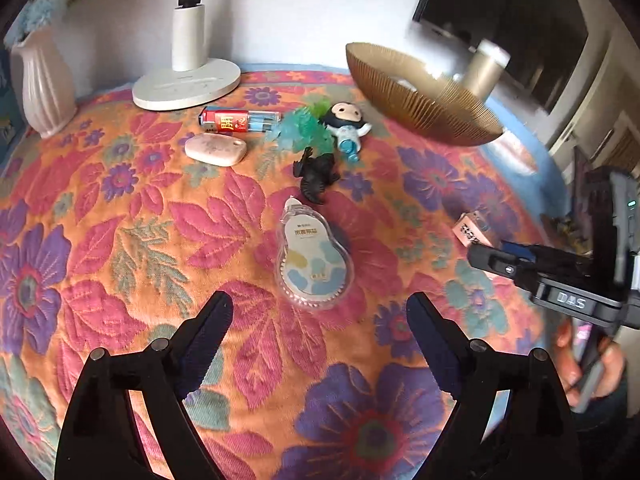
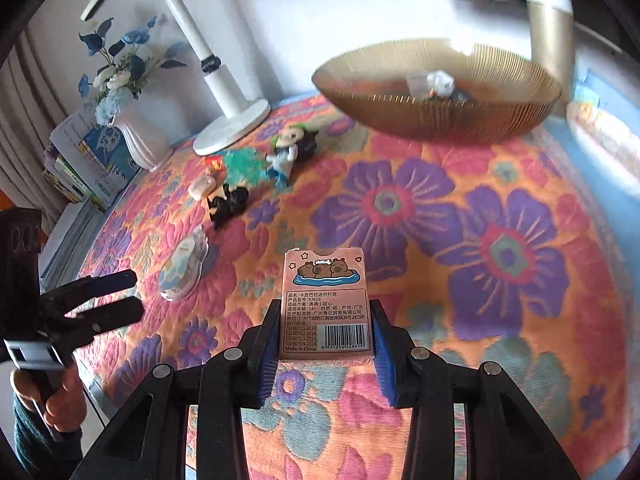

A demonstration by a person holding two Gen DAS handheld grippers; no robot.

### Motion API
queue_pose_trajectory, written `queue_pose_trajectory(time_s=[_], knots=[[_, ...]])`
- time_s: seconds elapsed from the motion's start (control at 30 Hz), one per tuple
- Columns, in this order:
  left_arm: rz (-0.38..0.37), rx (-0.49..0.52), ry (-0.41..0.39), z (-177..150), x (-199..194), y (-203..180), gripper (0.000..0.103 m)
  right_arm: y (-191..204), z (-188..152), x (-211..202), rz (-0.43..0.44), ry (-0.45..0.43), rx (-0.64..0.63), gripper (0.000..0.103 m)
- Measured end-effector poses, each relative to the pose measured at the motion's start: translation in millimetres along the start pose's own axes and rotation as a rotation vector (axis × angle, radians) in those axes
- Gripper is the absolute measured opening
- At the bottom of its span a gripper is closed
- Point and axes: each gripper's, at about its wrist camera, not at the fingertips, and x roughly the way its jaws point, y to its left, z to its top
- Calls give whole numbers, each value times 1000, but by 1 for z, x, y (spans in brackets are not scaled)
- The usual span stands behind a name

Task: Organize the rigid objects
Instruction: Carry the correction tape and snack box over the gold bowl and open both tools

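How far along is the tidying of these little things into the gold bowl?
Partly done. The gold bowl already holds a few small items, too blurred to name. The right gripper is shut on the pink card box, short of the bowl. The left gripper hangs open over the correction tape. Also left on the cloth: lighter, pink case, green toy, doll figure, black dinosaur.
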Motion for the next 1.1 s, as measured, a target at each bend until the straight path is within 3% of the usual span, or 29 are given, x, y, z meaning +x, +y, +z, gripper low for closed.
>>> queue_pose_trajectory(time_s=[0.1,0.17,0.2,0.27,0.4,0.57,0.7,0.87,0.9,0.93,0.97,1.1], knots=[[70,2,29,6,25,-9,80,4,-2,-2,-10,-8,-17,40],[153,43,-1,8,31,-16,47,4,-1,-8,-31,-23,-35,40],[165,62,-6,10,31,-19,46,3,-1,-12,-44,-33,-42,40],[134,56,-20,13,26,-20,46,0,4,-23,-61,-65,-43,40],[86,100,-156,33,-9,-38,46,-16,27,-56,-71,-160,-12,40],[2,144,-319,102,-41,-74,46,-38,79,-95,-124,-307,60,40],[-48,174,-307,150,-15,-102,46,-59,116,-81,-208,-270,131,40],[-115,158,-232,168,27,-118,47,-80,136,-52,-241,-210,178,40],[-116,151,-228,169,30,-120,52,-83,139,-48,-255,-204,188,42],[-97,139,-222,168,34,-118,69,-86,142,-45,-269,-197,195,50],[-81,127,-232,167,33,-116,76,-89,143,-43,-281,-195,204,54],[-72,97,-244,156,20,-90,76,-93,130,-51,-257,-219,215,59]])
